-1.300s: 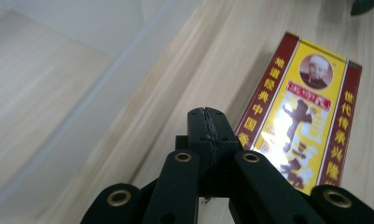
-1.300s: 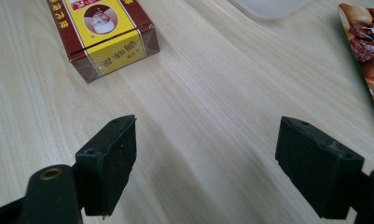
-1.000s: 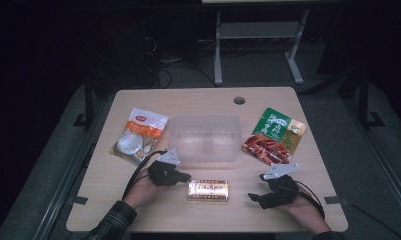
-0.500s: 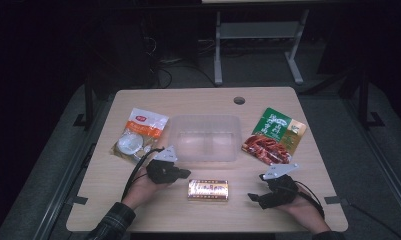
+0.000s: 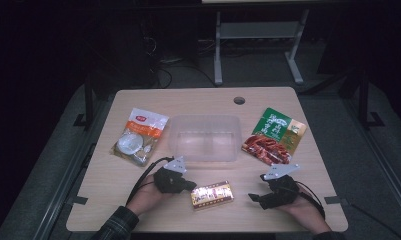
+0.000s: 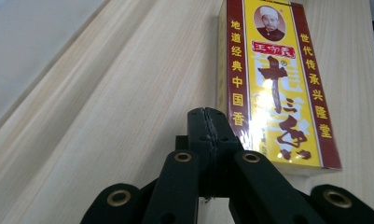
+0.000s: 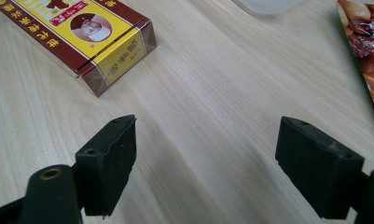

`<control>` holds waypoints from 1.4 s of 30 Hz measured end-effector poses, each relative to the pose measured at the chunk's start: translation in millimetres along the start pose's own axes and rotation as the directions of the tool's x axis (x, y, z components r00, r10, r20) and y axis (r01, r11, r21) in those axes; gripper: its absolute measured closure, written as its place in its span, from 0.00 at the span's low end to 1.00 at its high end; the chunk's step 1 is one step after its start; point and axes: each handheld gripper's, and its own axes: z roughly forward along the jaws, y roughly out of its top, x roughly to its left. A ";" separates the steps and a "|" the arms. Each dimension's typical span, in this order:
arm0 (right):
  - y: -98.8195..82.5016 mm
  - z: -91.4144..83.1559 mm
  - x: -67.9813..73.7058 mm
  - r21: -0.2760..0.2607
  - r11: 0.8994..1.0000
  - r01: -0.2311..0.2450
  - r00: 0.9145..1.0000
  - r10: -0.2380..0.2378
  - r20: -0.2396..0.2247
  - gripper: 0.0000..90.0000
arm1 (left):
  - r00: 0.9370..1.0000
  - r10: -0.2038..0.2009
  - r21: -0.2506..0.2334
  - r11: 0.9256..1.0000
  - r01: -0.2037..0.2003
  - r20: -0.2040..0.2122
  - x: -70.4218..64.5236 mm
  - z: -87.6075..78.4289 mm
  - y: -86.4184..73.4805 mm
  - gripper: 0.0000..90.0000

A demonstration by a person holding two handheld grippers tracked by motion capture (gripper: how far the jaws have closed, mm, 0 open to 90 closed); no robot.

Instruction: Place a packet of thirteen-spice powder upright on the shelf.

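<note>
A yellow and dark-red box [image 5: 212, 194] with Chinese print lies flat on the wooden table [image 5: 188, 102], near the front edge. My left gripper [image 5: 191, 186] sits just left of it, jaws shut with nothing between them. In the left gripper view the shut tips [image 6: 207, 115] rest beside the box [image 6: 278, 84], which lies to their right. My right gripper [image 5: 256, 197] rests to the right of the box with its jaws open. In the right gripper view the open gripper [image 7: 208, 156] frames bare wood, and the box [image 7: 82, 32] lies farther off at upper left.
A clear plastic container [image 5: 204, 138] stands mid-table behind the box. A snack bag with an orange top [image 5: 140, 135] lies to its left, and a green and red food pouch [image 5: 274, 136] to its right. A round cable hole [image 5: 239, 100] is near the far edge.
My left gripper has edged slightly toward the front of the table, closer to the box's left end. The right gripper and the box have stayed put.
</note>
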 end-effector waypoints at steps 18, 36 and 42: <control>-0.3 0.3 -0.4 0.002 1.000 0.007 1.000 -0.007 -0.002 0.22 | 0.999 0.043 -0.014 0.999 -0.043 -0.004 -38.6 -8.9 -0.6 0.27; -0.6 0.6 -0.2 0.005 1.000 0.007 1.000 -0.007 -0.003 0.22 | 0.993 0.113 0.062 0.992 -0.110 -0.037 -44.9 22.2 0.9 0.21; -0.5 0.7 0.0 0.007 1.000 0.007 1.000 -0.007 -0.004 0.22 | 0.991 0.127 0.060 0.990 -0.124 -0.042 -45.8 25.8 1.3 0.24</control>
